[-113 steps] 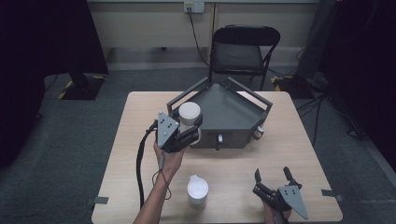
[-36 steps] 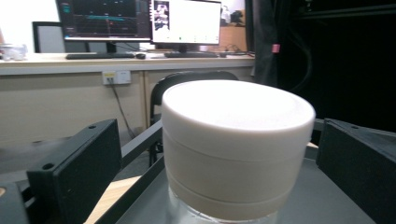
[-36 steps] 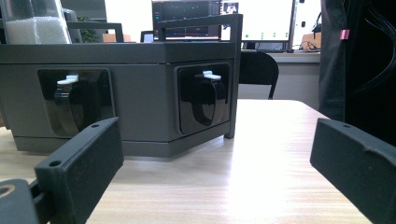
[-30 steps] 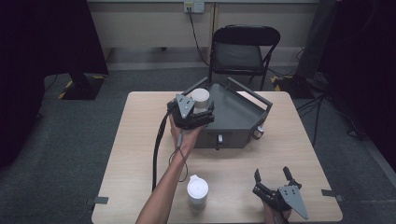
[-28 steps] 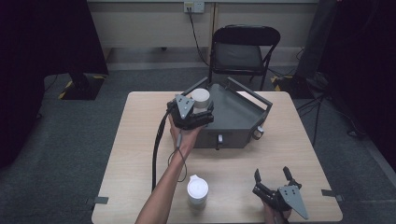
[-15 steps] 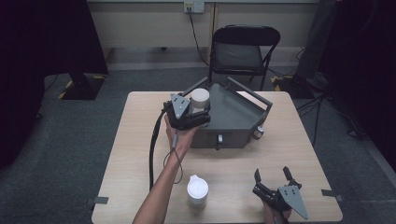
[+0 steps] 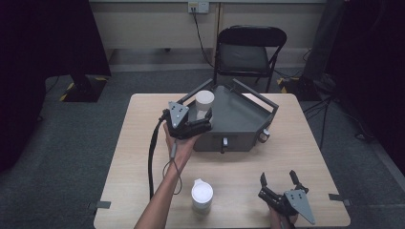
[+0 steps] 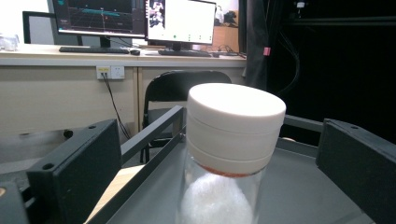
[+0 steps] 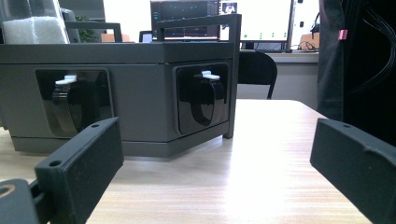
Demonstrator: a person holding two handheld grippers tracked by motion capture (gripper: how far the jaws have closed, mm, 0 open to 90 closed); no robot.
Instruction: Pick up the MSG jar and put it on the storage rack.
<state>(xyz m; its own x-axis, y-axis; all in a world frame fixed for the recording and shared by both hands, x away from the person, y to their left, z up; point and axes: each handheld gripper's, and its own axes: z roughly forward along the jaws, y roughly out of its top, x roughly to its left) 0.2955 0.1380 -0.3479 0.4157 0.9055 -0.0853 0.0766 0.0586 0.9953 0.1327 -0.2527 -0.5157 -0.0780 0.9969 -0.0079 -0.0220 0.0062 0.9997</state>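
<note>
Where the person's left forearm (image 7: 162, 200) rises from the bottom of the high view, the left tongs (image 7: 203, 125) are held at the near left corner of a grey tray-topped box (image 7: 239, 119) on the wooden surface (image 7: 138, 143). Their jaws stand spread, one to each side of a white-lidded jar (image 7: 204, 102) that stands upright inside the tray at that corner. In the left gripper view the jar (image 8: 233, 140) lies between the two black jaws with a clear gap on either side, so the left tongs are released and touch nothing. The jar's clear body shows white contents below its lid. A black cable (image 7: 153, 152) trails from these tongs down along the forearm.

Nearer the person, a second white-lidded jar (image 7: 202, 195) stands alone on the surface, well apart from the box.

Further right, the box's front wall carries latches (image 9: 205, 95) set in dark recesses, seen in the right gripper view directly ahead of that gripper's jaws.

At the near right of the surface, the right tongs (image 7: 281, 183) rest low with jaws spread wide, released and holding nothing.

Beyond the surface stands a black folding chair (image 7: 248, 52); a wall socket (image 7: 198, 6) with a cable lies behind it, and monitors (image 8: 180, 21) sit on a desk.
</note>
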